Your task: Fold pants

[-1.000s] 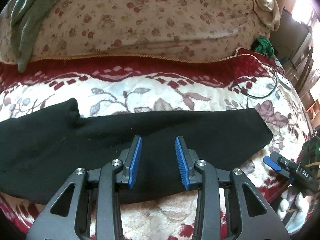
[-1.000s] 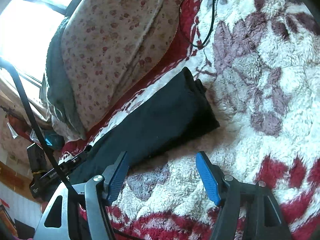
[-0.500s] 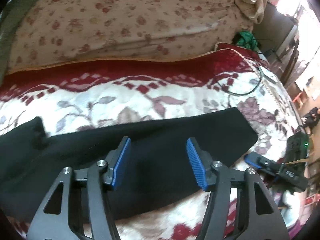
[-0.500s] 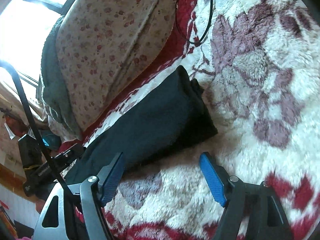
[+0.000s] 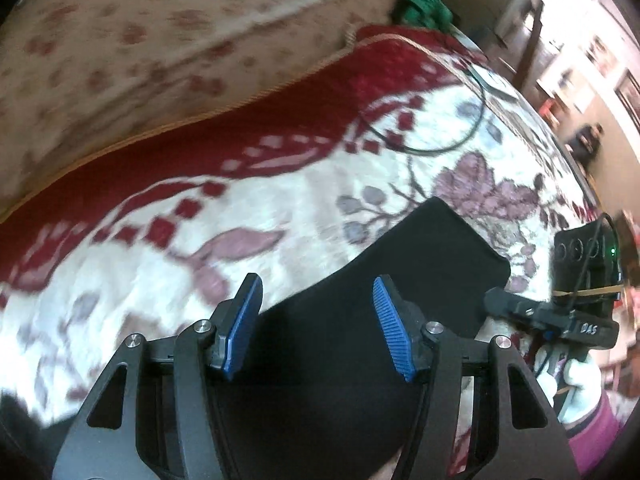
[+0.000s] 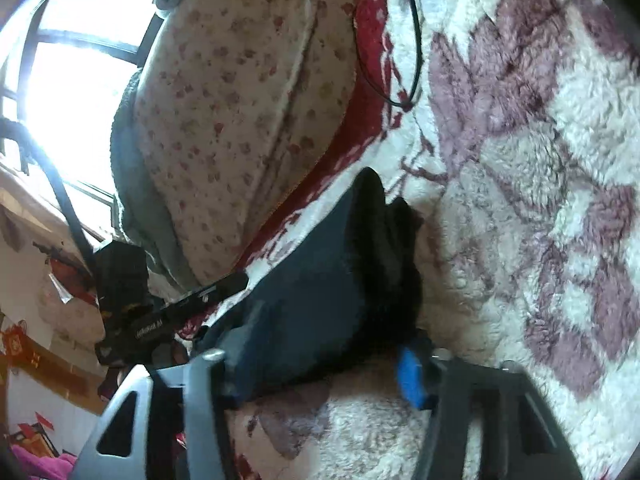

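— Two grippers over one pair of pants [image 5: 360, 360], is that right? Start at the left for me.

— At the far left, the flowered cream quilt [image 5: 140, 48] is heaped along the back of the bed. In front of it lies the fleece blanket [image 5: 200, 216], dark red along its far border and white with mauve leaves nearer. The black pants lie flat on that blanket, a long folded strip running from the near left up to a squared end on the right.

— And the left gripper [image 5: 316, 324]?

— Its blue pads stand well apart with nothing pinched between them. It hovers over the middle of the strip, black cloth filling the gap behind the pads; I cannot tell whether the tips touch it.

— Further right?

— A thin black cable [image 5: 440, 144] loops on the blanket beyond the pants, with something green [image 5: 424, 4] at the bed's far corner. At the right end of the strip sits the right gripper [image 6: 320, 364], held in a white-gloved hand [image 5: 576, 380].

— What is it doing?

— Its jaws are closing, with the near corner of the pants' end between them. The left finger is blurred against the cloth, and the blue pad [image 6: 410, 376] on the right sits just at the dark edge. I cannot tell whether the pads are pressing yet.
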A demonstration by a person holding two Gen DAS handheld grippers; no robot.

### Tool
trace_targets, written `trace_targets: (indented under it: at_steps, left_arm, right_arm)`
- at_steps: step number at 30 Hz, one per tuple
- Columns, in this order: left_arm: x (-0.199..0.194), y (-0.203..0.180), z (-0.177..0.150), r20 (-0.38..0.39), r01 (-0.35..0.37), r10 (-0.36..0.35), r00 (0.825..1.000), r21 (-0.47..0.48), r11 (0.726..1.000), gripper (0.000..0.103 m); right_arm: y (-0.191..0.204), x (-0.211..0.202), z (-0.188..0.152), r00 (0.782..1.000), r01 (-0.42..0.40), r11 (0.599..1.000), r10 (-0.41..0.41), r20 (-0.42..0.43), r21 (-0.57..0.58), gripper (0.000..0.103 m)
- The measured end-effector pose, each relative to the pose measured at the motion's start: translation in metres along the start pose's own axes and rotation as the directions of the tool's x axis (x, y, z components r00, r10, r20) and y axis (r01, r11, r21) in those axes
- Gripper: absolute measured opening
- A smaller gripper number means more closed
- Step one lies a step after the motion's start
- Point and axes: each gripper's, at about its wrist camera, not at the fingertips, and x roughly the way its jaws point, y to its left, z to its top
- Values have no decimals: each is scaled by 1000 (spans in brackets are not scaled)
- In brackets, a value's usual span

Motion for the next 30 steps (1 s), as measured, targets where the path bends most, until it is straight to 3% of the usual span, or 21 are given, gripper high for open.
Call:
trace_targets:
  at_steps: [4,8,11,15,17,20,21,22,25,30]
  left_arm:
    - [23,-13,13,-59,74,-69,996,81,994,58]
    - [45,-24,21,-163,162,-137,977,151,975,58]
    - [55,-35,23,-219,186,-135,966,233,954,59]
    - [66,-39,27,-266,227,-158,951,250,941,65]
    - [69,-45,26,-268,222,-144,953,286,932,65]
    - [67,-53,21,-245,217,-137,960,336,917,49]
    - [66,-55,21,-245,235,-157,957,337,912,34]
    - [64,-56,20,-248,249,-171,954,330,910,26]
    - [58,-58,17,-220,243,-176,959,329,913,18]
    - [25,-49,23,-151,275,-240,959,281,920,16]
  right_arm:
    - [0,2,-2,1000,5,1000,-5,-6,-6,38]
    - [-4,5,-1,1000,-4,1000,4,-23,13,39]
    - [-5,6,0,1000,-18,1000,18,-20,15,43]
    - [-5,6,-1,999,-30,999,30,-20,13,43]
    - [-6,6,-1,999,-37,999,37,-17,7,38]
    - [-5,11,-2,1000,-20,1000,20,-22,-11,12]
    - [-3,11,-2,1000,-25,999,24,-17,-24,10]
    - [-1,10,-2,999,-33,999,32,-11,-39,10]
    - [3,8,-1,999,-47,998,47,2,-51,10]
    - [17,-4,-1,990,-132,990,135,49,-58,10]
